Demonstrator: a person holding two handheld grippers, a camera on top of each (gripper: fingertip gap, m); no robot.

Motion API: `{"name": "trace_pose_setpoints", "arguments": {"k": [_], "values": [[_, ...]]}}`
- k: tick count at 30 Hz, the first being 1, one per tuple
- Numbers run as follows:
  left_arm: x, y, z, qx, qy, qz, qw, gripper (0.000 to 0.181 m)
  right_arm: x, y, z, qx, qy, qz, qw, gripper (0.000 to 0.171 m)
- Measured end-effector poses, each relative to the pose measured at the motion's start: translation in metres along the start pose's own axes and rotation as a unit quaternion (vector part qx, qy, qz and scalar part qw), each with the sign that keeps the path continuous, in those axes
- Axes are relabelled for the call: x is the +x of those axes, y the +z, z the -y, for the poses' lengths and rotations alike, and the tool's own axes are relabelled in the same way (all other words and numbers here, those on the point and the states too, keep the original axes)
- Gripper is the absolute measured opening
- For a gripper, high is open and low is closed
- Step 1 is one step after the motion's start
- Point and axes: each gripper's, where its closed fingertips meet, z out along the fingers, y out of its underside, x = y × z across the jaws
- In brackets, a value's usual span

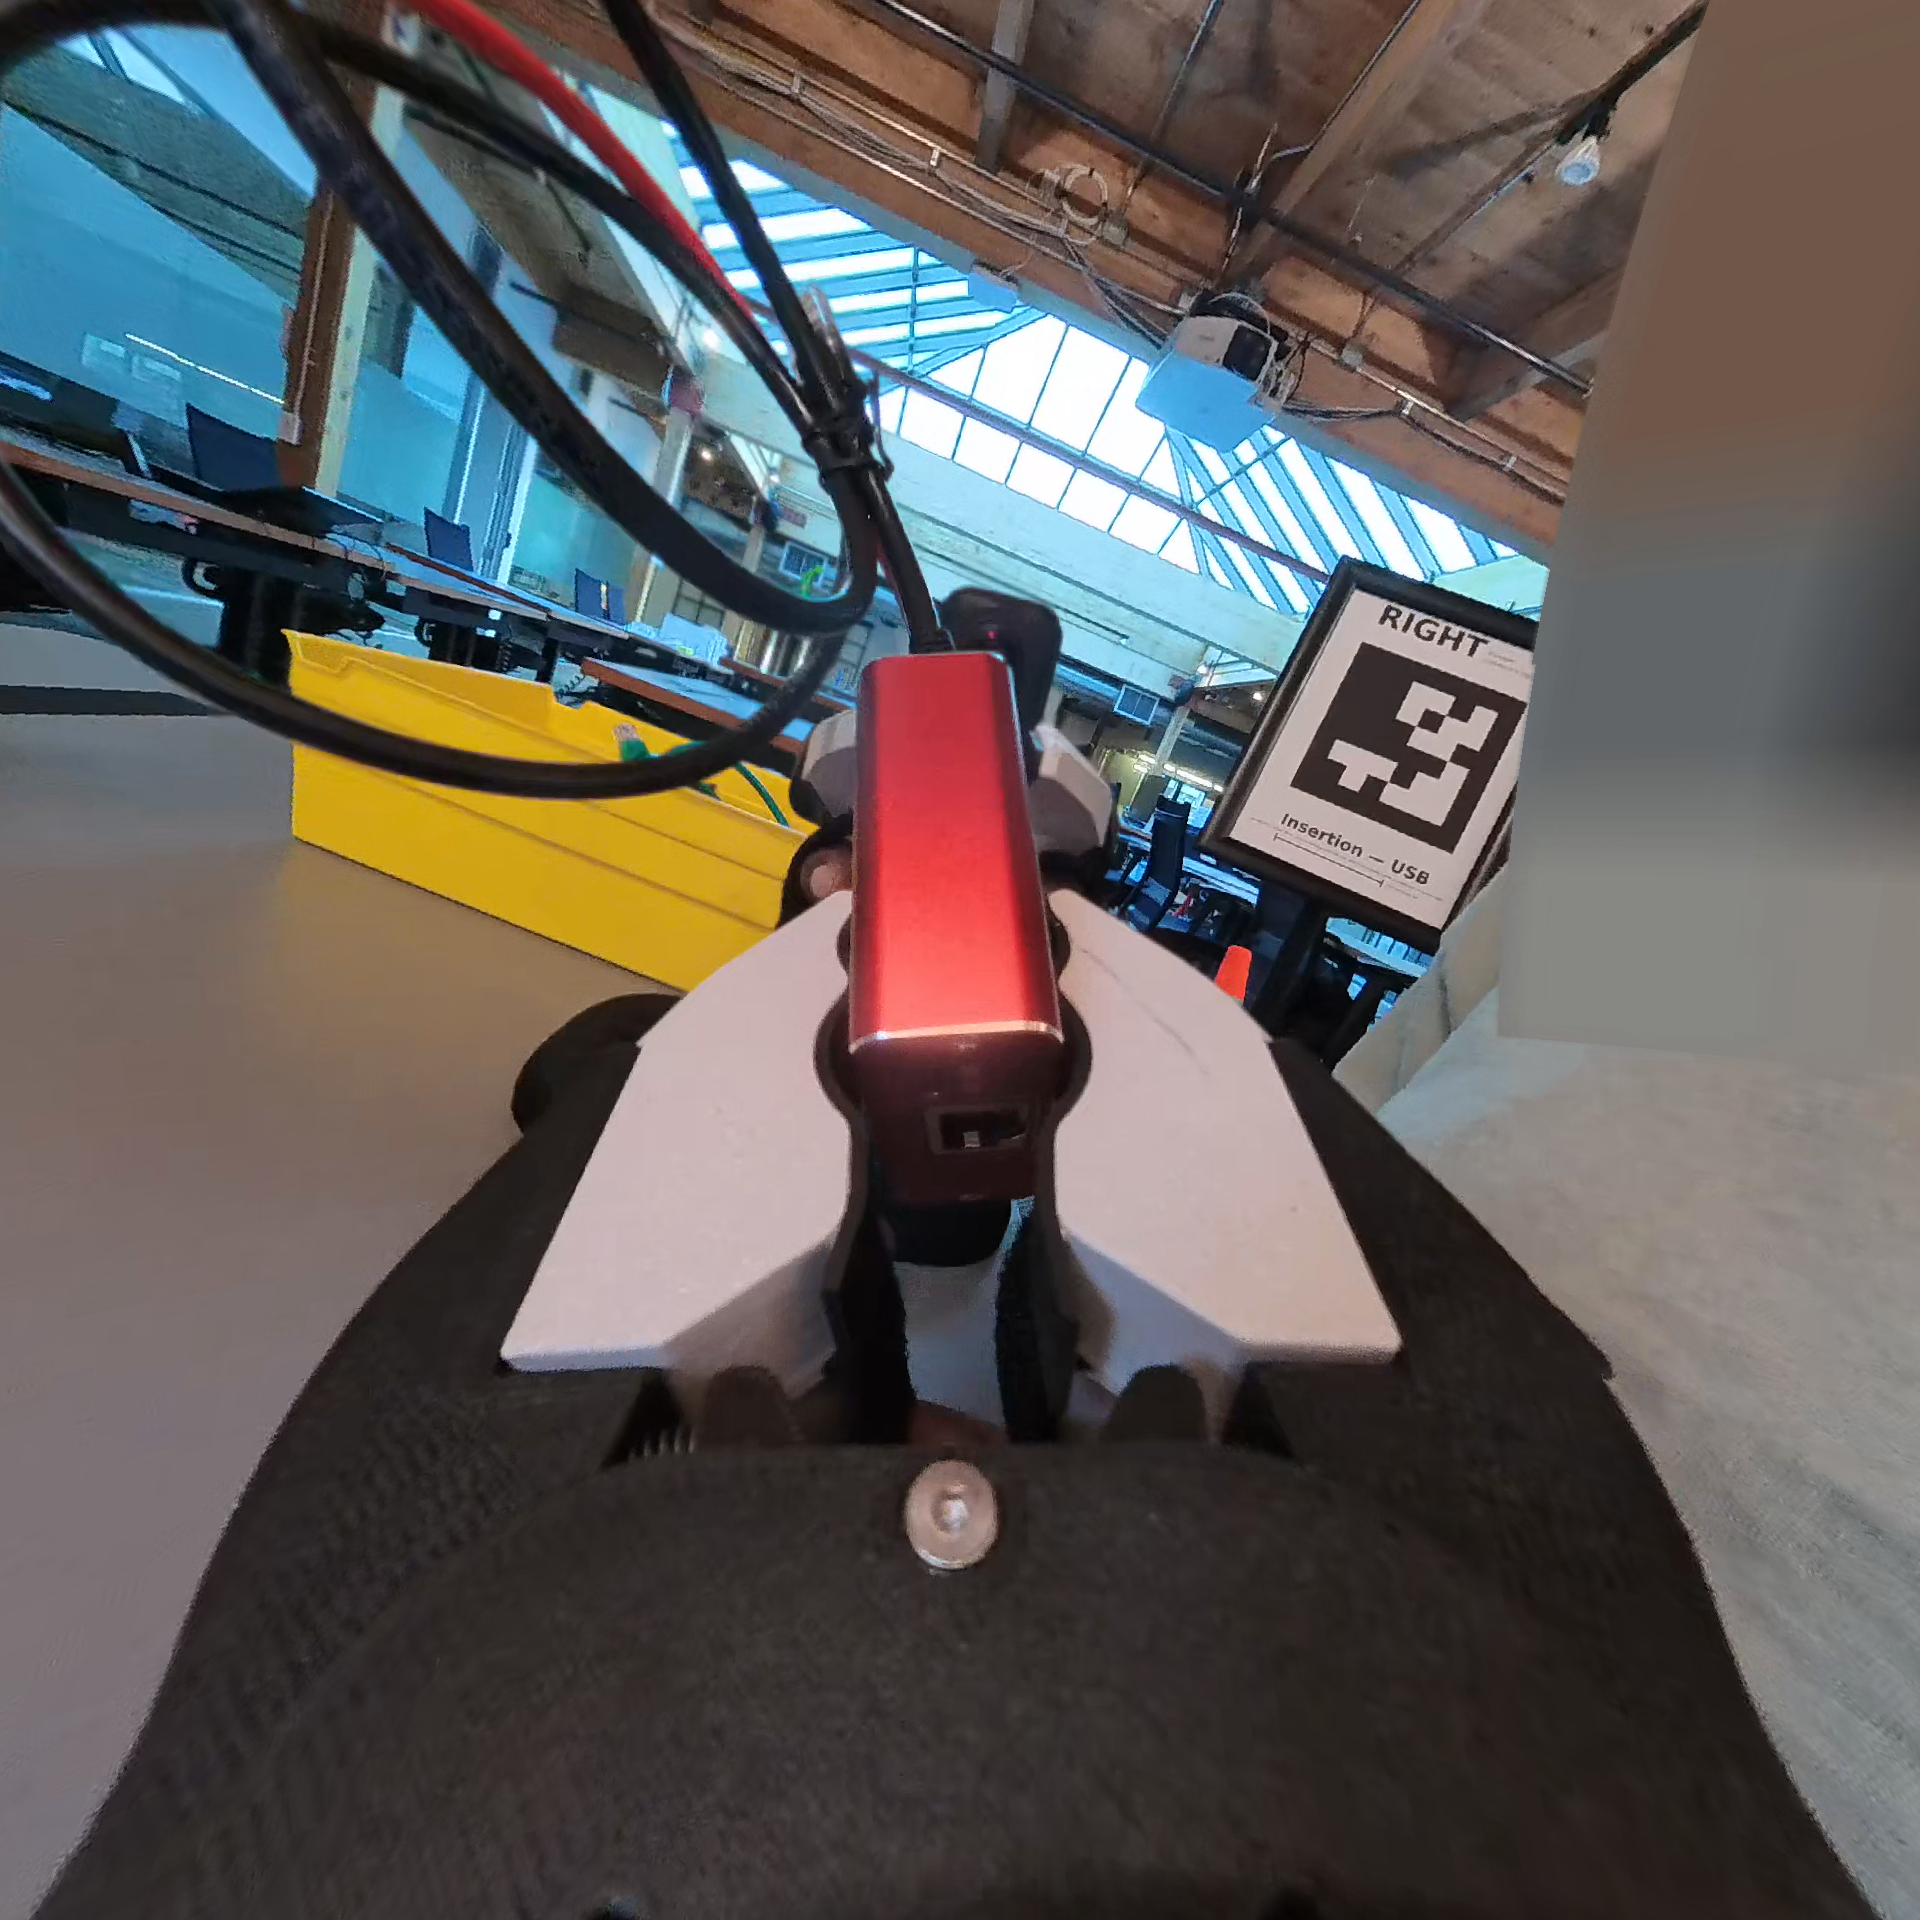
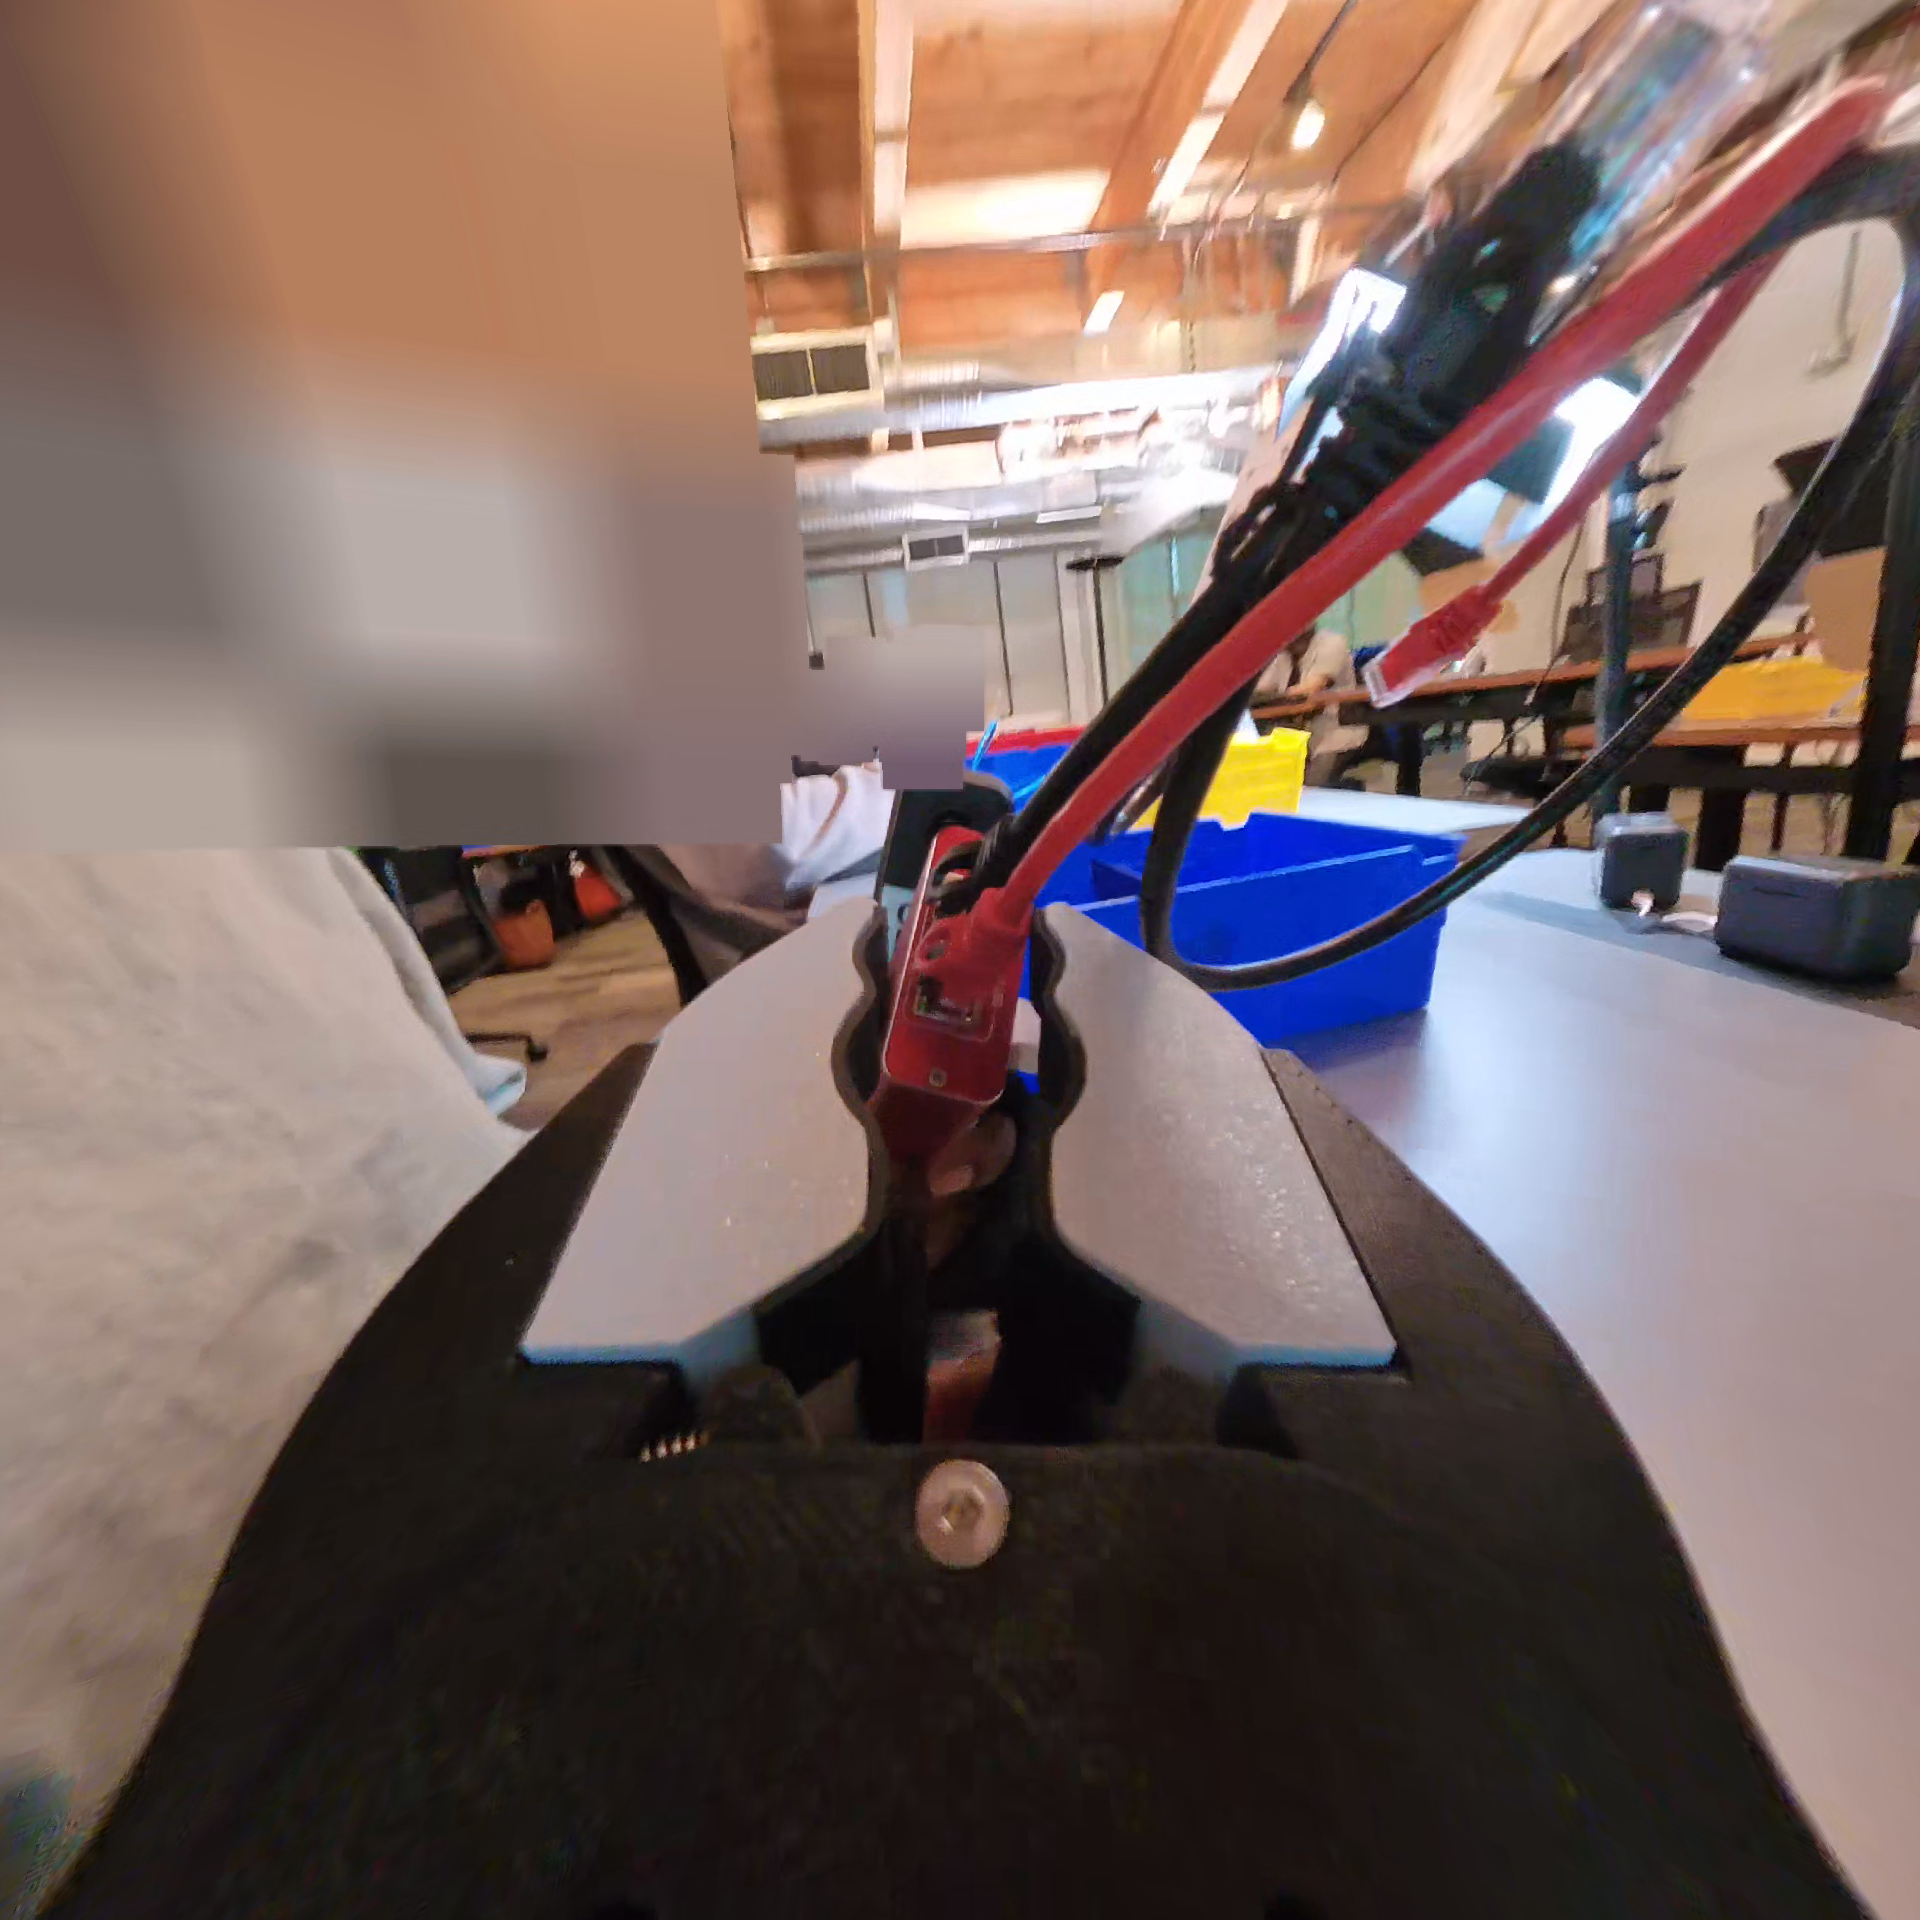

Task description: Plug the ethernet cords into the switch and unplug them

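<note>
My left gripper [image 1: 951, 920] is shut on a red metal switch [image 1: 945, 831] and holds it above the grey table [image 1: 208, 1091]. Black cords [image 1: 582, 436] loop up from the switch's far end. In the right wrist view the switch's port face [image 2: 940, 1023] points at me, with a red ethernet cord [image 2: 1299, 582] and black cords [image 2: 1174, 852] plugged in. My right gripper [image 2: 956, 935] is shut on the red cord's plug [image 2: 992, 920] at the switch. The red cord's other plug [image 2: 1423, 649] hangs free. The right gripper's grey fingers [image 1: 1070, 774] show behind the switch.
A yellow bin [image 1: 520, 831] with a green cord [image 1: 665, 753] stands at the back left. A framed marker sign [image 1: 1382, 748] stands at the right. A blue bin [image 2: 1299, 914] and grey boxes [image 2: 1813, 914] sit on the table. A person's light clothing [image 2: 208, 1195] is close by. Left and right tips are no more than a few centimetres apart.
</note>
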Motion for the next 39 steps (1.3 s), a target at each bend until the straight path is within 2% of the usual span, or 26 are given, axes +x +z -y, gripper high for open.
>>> {"name": "trace_pose_setpoints", "arguments": {"k": [3,11,22,26,35,39], "values": [[0.002,0.002,-0.004,-0.014,0.006,-0.006,1.000,0.028,0.000,-0.005,-0.002,-0.015,0.008,0.007,1.000,0.018],[0.004,0.004,-0.010,-0.029,0.008,-0.012,0.999,0.029,-0.005,-0.007,-0.011,-0.052,-0.001,0.025,0.998,0.019],[0.000,0.005,-0.010,-0.030,0.040,0.013,0.999,0.031,-0.009,-0.003,-0.009,-0.030,-0.015,0.037,0.999,0.015],[-0.001,0.005,-0.011,-0.034,0.028,0.013,0.999,0.030,-0.006,-0.003,-0.010,-0.041,-0.036,0.017,0.998,0.015],[-0.009,0.003,-0.007,-0.025,0.038,0.044,0.998,0.029,0.008,-0.001,-0.011,-0.082,-0.180,-0.085,0.976,0.016],[-0.009,0.002,-0.004,-0.017,0.028,0.039,0.999,0.029,0.009,0.001,-0.008,-0.073,-0.194,-0.101,0.973,0.016]]}}
